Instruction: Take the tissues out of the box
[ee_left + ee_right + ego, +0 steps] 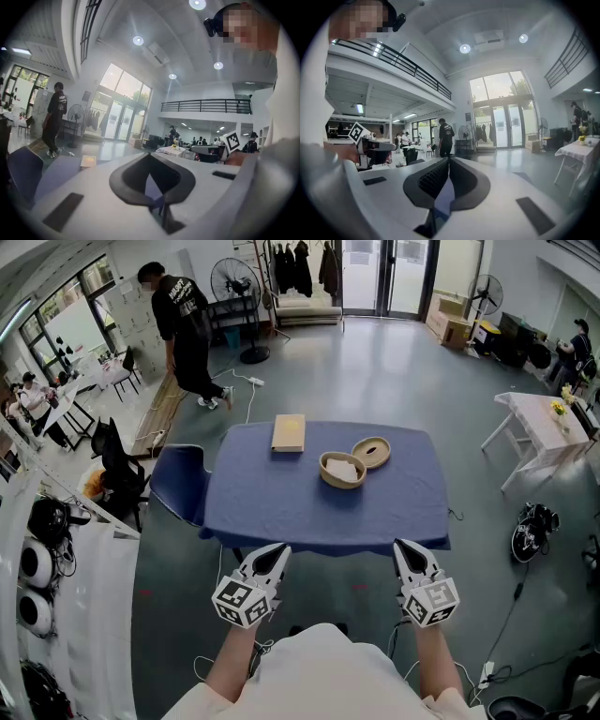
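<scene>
The 2 grippers are held low in front of the person, short of the near edge of the blue table [281, 512]. The left gripper [271, 554] is seen with its jaws pressed together and nothing between them. The right gripper [409, 549] is likewise closed and empty. The round tissue box [324, 472], with white tissue [343, 469] inside, is set on the table well apart from both grippers, ahead and between them. Its lid [371, 452] is laid just beside it, and 1 flat tan box [288, 433] is placed further left.
</scene>
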Motion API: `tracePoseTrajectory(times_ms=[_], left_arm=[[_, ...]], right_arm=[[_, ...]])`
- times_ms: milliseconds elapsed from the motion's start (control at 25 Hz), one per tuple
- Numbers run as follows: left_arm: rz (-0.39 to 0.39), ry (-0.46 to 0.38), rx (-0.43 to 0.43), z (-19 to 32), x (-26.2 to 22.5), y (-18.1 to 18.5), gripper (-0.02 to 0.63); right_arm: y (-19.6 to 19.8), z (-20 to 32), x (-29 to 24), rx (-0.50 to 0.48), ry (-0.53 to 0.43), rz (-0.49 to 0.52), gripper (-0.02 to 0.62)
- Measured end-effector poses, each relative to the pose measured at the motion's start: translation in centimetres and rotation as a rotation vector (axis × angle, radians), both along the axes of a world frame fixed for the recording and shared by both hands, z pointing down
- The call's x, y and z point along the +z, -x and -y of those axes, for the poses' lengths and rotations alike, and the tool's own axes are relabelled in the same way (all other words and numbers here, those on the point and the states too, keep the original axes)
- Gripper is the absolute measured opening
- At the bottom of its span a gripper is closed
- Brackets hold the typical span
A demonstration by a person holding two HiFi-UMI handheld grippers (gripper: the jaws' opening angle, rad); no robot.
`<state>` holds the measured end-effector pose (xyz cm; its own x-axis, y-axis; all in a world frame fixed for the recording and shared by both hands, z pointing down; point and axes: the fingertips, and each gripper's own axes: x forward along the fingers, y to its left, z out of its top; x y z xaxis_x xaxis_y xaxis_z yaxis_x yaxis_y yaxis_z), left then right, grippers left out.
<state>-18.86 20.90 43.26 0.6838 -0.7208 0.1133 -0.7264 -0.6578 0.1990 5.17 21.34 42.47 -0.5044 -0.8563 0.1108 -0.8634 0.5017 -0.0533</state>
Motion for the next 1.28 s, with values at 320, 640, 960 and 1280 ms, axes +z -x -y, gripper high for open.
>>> tracePoseTrajectory(times_ms=[320,640,960,1280], left_arm=[[-0.002,0.002,0.001,0.0,-0.1,0.5,0.008],[0.003,0.009,0.003,-0.3,0.3,0.1,0.008],[0.026,0.005,0.007,-0.5,0.5,-1.1,0.008],[0.056,-0.001,-0.032,-0.6,0.8,-2.7,0.009]], right_arm=[[0.6,-0.1,-0.3,-0.006,-0.005,-0.003,0.034],[0.4,-0.2,-0.1,0.009,-0.001,0.004,0.034],[-0.7,-0.2,0.5,0.005,0.013,0.009,0.035],[-2.2,-0.1,1.7,-0.016,0.040,0.013,0.035]])
